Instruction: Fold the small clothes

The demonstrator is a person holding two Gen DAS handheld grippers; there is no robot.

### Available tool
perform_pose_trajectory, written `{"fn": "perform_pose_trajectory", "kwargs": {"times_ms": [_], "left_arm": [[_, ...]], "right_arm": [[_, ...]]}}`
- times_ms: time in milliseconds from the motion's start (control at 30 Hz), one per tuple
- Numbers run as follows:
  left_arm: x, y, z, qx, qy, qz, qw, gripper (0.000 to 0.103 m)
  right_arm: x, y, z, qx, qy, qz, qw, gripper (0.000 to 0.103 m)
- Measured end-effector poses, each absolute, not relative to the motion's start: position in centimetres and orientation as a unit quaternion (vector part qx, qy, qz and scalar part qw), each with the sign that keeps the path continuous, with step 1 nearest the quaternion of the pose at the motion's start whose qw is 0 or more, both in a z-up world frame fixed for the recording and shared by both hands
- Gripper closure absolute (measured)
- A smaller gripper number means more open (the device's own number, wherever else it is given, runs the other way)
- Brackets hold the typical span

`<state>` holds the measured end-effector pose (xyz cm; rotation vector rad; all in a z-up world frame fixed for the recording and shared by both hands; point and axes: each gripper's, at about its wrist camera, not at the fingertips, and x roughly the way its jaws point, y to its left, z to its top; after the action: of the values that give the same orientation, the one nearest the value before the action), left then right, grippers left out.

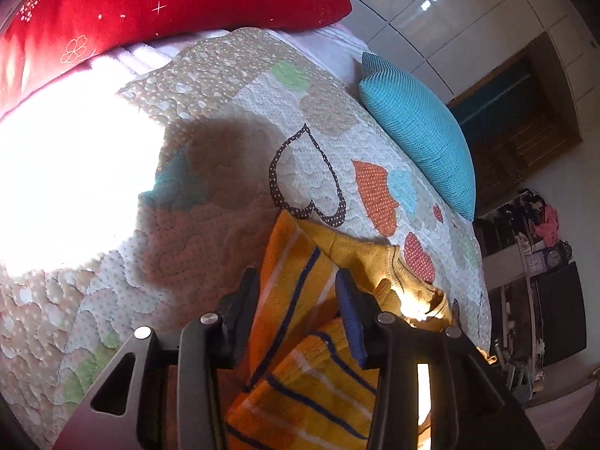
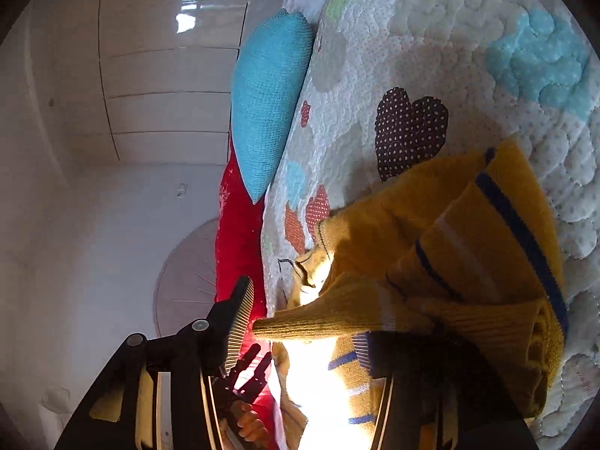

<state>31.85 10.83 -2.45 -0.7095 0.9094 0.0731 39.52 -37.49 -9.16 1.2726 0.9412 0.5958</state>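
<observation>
Left wrist view: the left claw is reaching forward with its two fingers spread, and a fold of the small yellow knitted garment with orange, white and navy stripes is passing between them; whether the pads are pressing the cloth cannot be told, since a clear gap is showing on both sides of the fabric. The garment is lying bunched on the quilted bedspread with patchwork hearts and dots, its ribbed cuff or collar edge lying towards the turquoise knitted cushion. A red embroidered pillow is resting at the head of the bed.

Right wrist view: the right claw is also standing spread, one ridged finger hanging off the bed edge while the other is hidden under the cloth. A ribbed yellow sleeve is running across the gap, so the claw appears to be straddling it rather than pinching it.

Judgement: both claws seem placed at opposite parts of the garment in order to gather or lift a layer for a fold; the fold looks only partly formed, as the cloth is lying in loose, uneven layers.
</observation>
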Motion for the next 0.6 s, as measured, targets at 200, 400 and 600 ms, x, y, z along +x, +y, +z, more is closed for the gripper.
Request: {"fn": "perform_pose_trajectory", "kwargs": {"times_ms": [200,400,600], "left_arm": [[28.5,10.5,-2.7,-0.296,0.446,0.033,0.844,0.055],[25.4,10.2,-2.4,-0.258,0.451,0.041,0.853,0.052],[24.6,7.9,-1.4,-0.206,0.453,0.033,0.867,0.051]], "right_arm": [[39.2,-38.4,-9.4,0.607,0.436,0.229,0.624,0.037],[39.3,-35.8,-4.4,0.491,0.48,0.231,0.689,0.035],[37.8,-34.4,-2.1,0.475,0.458,0.268,0.702,0.025]]}}
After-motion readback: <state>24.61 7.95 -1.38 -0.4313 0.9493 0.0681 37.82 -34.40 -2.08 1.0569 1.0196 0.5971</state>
